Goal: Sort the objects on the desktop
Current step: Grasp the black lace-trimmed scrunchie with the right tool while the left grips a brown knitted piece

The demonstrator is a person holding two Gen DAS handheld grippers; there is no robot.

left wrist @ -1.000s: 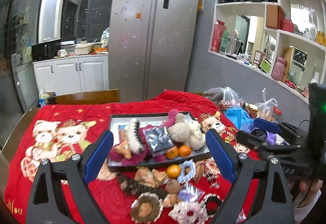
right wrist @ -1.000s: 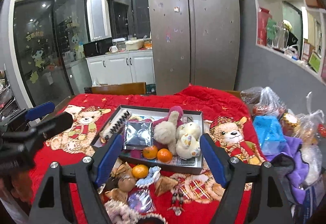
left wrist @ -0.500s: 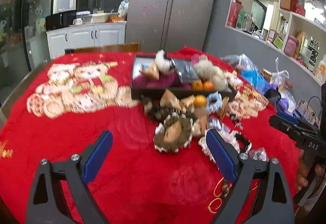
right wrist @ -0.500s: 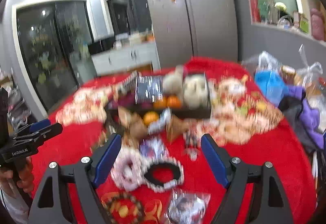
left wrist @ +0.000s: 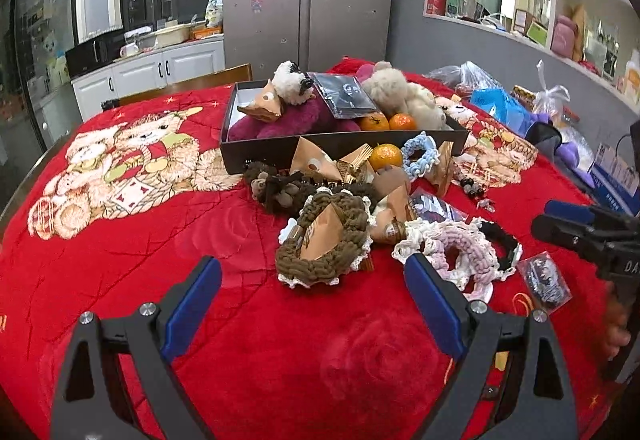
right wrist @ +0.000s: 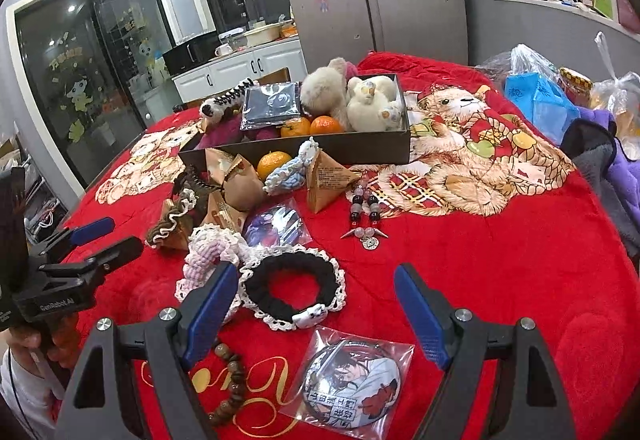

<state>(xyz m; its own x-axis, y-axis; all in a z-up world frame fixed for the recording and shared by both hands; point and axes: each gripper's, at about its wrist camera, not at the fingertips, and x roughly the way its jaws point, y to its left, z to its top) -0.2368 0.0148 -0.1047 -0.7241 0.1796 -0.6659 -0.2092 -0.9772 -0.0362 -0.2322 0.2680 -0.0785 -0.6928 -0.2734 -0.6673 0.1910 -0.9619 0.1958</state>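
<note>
A dark box [left wrist: 344, 146] [right wrist: 360, 148] on the red blanket holds plush toys, two oranges and a packet. In front of it lies a pile: an orange [left wrist: 385, 157] [right wrist: 273, 164], a blue scrunchie [left wrist: 419, 153], brown paper packets, a brown scrunchie [left wrist: 324, 244], a pink scrunchie [left wrist: 464, 252] [right wrist: 208, 252], a black scrunchie [right wrist: 294, 284], a bead bracelet [right wrist: 364, 212] and a badge in plastic [right wrist: 352, 380]. My left gripper [left wrist: 312, 308] is open and empty, short of the brown scrunchie. My right gripper [right wrist: 316, 312] is open and empty, low over the black scrunchie.
Plastic bags, a blue pouch [right wrist: 540, 100] and purple cloth [right wrist: 616, 168] crowd the table's right side. A wooden bead bracelet [right wrist: 232, 388] lies at the near edge. A chair back [left wrist: 192, 84] stands behind the table; fridge and shelves beyond.
Both grippers have pulled back from over the box and dropped low toward the near side of the table. The pile now lies ahead of them. Both stay open.
</note>
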